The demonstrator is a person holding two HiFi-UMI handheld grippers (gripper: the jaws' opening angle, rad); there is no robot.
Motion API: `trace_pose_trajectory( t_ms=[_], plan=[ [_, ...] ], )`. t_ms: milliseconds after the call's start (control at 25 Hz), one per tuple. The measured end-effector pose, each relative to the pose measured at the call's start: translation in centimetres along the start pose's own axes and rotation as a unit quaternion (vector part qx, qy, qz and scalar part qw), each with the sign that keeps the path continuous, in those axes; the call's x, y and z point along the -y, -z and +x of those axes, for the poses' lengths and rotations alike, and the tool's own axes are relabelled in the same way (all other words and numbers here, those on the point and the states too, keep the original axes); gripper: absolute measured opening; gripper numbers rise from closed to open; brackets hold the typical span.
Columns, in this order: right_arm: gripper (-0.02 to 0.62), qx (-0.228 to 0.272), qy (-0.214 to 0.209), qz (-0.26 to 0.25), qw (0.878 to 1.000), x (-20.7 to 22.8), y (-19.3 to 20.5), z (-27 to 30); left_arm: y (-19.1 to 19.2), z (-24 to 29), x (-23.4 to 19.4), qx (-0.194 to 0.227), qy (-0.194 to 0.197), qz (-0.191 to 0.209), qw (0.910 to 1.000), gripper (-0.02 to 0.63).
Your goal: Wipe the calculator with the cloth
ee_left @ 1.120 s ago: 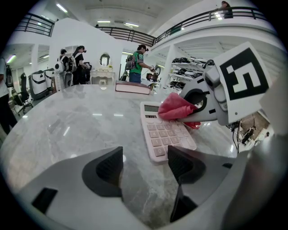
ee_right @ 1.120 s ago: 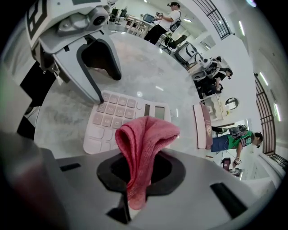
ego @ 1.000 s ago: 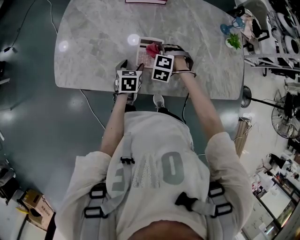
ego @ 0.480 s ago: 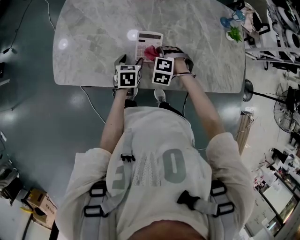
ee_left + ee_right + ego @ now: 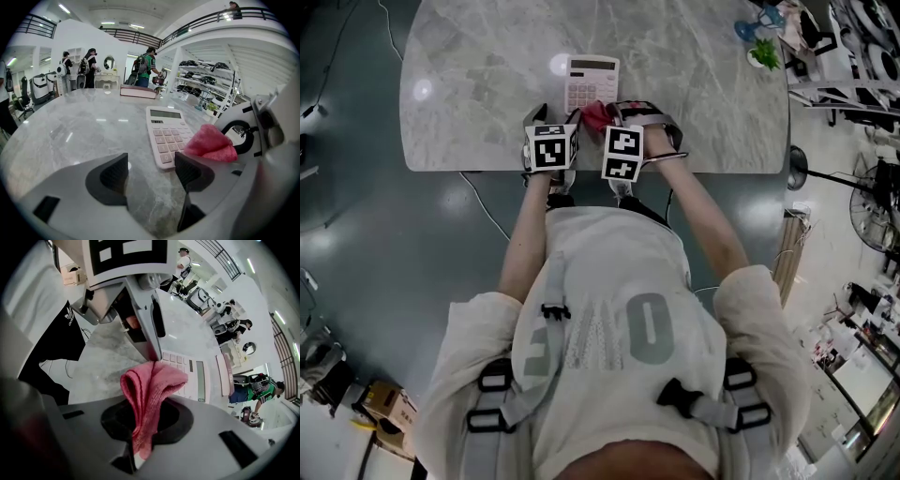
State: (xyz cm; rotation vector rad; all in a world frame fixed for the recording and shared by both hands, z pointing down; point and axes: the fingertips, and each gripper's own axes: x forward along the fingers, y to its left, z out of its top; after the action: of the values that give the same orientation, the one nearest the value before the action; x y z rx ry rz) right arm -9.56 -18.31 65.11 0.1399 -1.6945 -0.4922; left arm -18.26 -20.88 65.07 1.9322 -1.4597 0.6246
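Calculator pale pink, lying flat, folded pink cloth in right gripper

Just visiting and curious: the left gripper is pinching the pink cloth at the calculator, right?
No, it is the right gripper that pinches the pink cloth at the calculator. The right gripper view shows the cloth clamped between its jaws. The left gripper is open, holding nothing.

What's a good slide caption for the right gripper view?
Right tool clamps a folded pink cloth by the calculator on a marble table.
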Motion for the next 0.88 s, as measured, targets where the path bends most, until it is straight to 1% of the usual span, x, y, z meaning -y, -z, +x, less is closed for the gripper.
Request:
trace_pose_trajectory(
  t_ms=[280, 480, 600, 680, 720, 800, 880],
  plan=[
    [0.057, -0.001, -0.001, -0.006, 1.0, -0.7, -0.1, -0.1, 0.0, -0.1, 0.0, -0.005, 0.002, -0.007, 1.0, 0.302],
    [0.057, 0.005, 0.0, -0.002, 1.0, 0.2, 0.2, -0.5, -0.3, -0.4, 0.0, -0.008, -0.004, -0.032, 0.9995, 0.302],
    [0.057, 0.006, 0.023, 0.013, 1.0, 3.1, 0.8, -0.9, -2.1, -1.6, 0.0, 0.023, -0.002, -0.045, 0.9987, 0.301],
    [0.057, 0.004, 0.042, 0.02, 0.999, 5.7, 1.1, -1.2, -3.8, -2.9, 0.0, 0.05, 0.003, -0.044, 0.9978, 0.299],
    [0.057, 0.003, 0.053, 0.02, 0.998, 7.0, 1.2, -1.5, -4.7, -3.6, 0.0, 0.064, 0.007, -0.042, 0.997, 0.288],
    [0.057, 0.002, 0.073, 0.019, 0.997, 9.7, 1.3, -2.1, -6.4, -5.1, 0.0, 0.093, 0.015, -0.042, 0.9947, 0.219],
    [0.057, 0.002, 0.09, 0.018, 0.996, 12.0, 1.3, -2.5, -8.1, -6.7, -0.3, 0.127, 0.012, -0.042, 0.9909, 0.146]
  ],
)
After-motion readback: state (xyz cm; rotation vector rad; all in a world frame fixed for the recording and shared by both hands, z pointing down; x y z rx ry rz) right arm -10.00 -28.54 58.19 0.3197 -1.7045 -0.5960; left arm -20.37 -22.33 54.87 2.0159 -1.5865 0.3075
